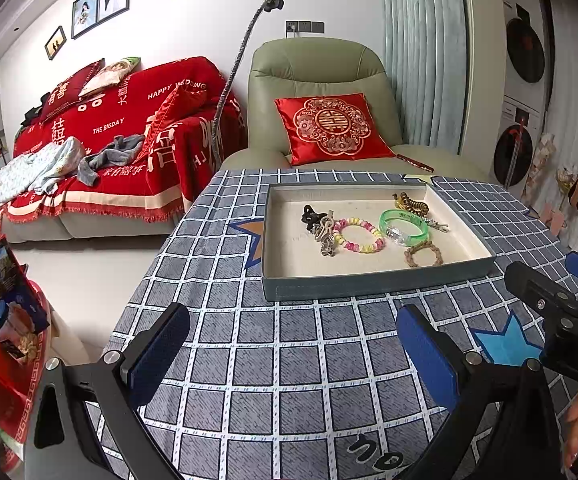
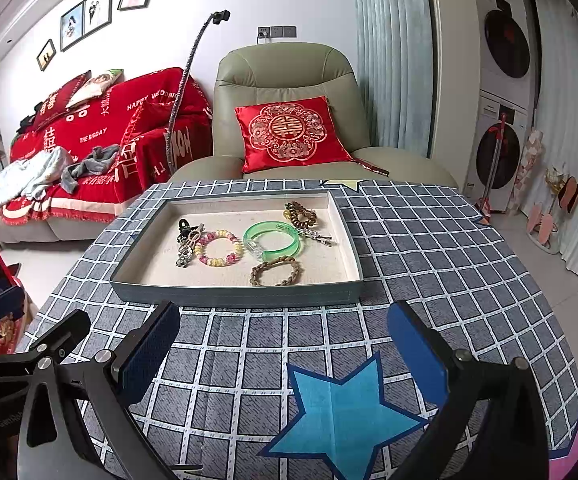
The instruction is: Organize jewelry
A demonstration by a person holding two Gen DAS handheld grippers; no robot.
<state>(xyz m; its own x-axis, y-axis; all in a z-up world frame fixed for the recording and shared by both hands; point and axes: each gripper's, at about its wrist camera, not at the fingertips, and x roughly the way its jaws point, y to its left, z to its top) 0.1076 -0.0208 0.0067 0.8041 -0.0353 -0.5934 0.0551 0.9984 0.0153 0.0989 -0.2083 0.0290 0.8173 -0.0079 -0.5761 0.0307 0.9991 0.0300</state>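
Observation:
A grey tray [image 1: 373, 286] [image 2: 233, 295] with a cream lining sits on the checked tablecloth. In it lie a black hair clip with a metal clip [image 1: 316, 222] [image 2: 187, 240], a pink-and-yellow bead bracelet [image 1: 359, 235] [image 2: 219, 247], a green bangle [image 1: 404, 226] [image 2: 272, 240], a brown braided bracelet [image 1: 423, 254] [image 2: 276, 271] and a coiled brown hair tie [image 1: 411, 204] [image 2: 300, 212]. My left gripper [image 1: 293, 356] is open and empty, just in front of the tray. My right gripper [image 2: 285, 356] is open and empty beside it, also short of the tray.
The table's left edge drops to the floor [image 1: 81, 276]. A green armchair [image 1: 321, 68] with a red cushion stands behind the table, and a red-covered sofa [image 1: 105, 152] is to the left. A blue star patch [image 2: 341, 412] lies under my right gripper.

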